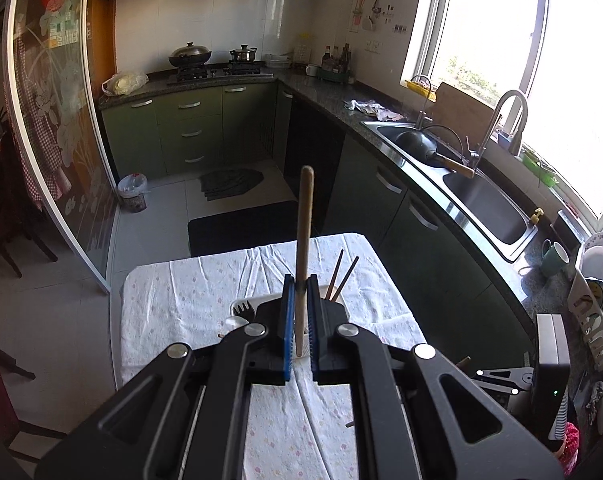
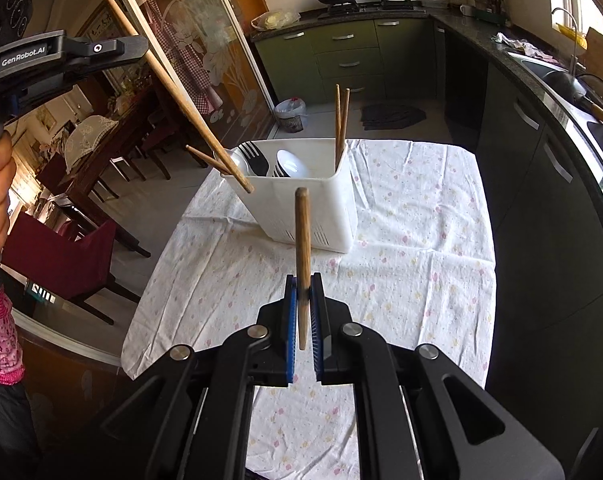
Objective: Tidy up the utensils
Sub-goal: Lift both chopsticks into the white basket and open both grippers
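Holding one slim brown wooden chopstick (image 1: 303, 256) in our left gripper (image 1: 300, 312) and another (image 2: 303, 256) in our right gripper (image 2: 302, 312), both jaws are closed near the thin ends. Light, stiff and smooth, they could pivot, so we would grip mid-shaft. The white plastic utensil caddy (image 2: 309, 208) sits near the tablecloth's far edge.

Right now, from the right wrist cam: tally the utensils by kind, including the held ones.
Chopsticks: 5, one in left gripper, one in right gripper, two upright in white caddy, one leaning out its left side
Fork: 1, black
Spoons: 2, one metal, one white
Total: 8; the caddy may hide more.
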